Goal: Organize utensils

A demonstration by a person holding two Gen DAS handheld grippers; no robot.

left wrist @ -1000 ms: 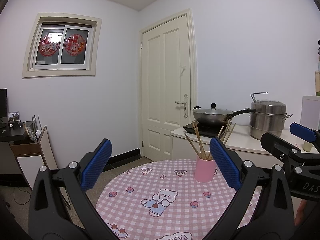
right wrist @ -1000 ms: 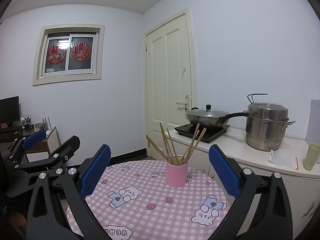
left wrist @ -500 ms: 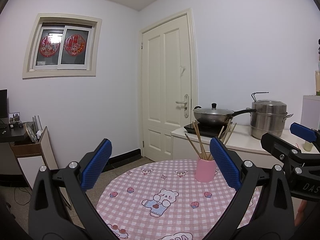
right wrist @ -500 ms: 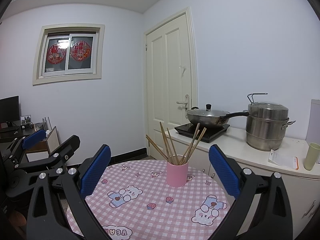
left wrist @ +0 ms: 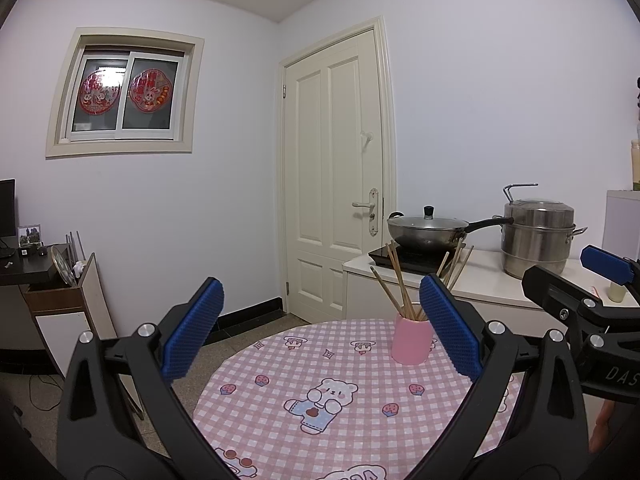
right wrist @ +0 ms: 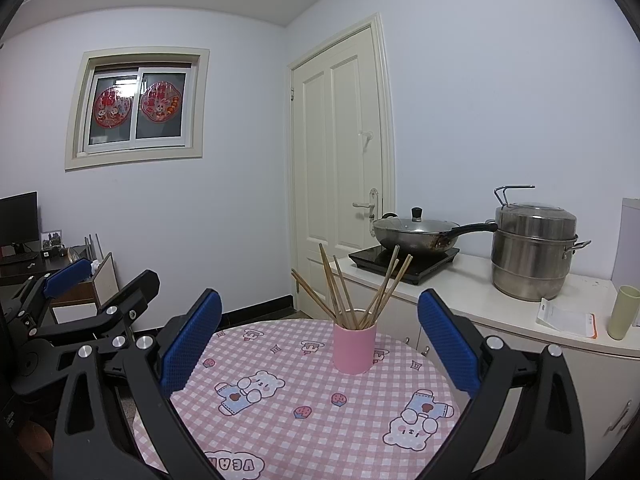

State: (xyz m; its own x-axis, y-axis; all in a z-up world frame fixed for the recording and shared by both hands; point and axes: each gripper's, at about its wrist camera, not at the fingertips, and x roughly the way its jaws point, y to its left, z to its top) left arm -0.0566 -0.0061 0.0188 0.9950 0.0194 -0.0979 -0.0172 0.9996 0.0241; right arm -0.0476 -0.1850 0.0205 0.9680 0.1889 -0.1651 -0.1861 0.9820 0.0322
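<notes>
While both hand-held grippers (left wrist: 320, 332) (right wrist: 318, 334) gape empty, only rt view shows green cup (right wrist: 622, 312).

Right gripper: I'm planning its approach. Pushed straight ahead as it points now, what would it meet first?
Most likely the pink cup holding the chopsticks. It stands on the table between the open right gripper fingers, nothing in front, though depth is uncertain.

Even indoor lighting, soft shadows, sharp focus, strong fisheye bending, dark corners.
</notes>
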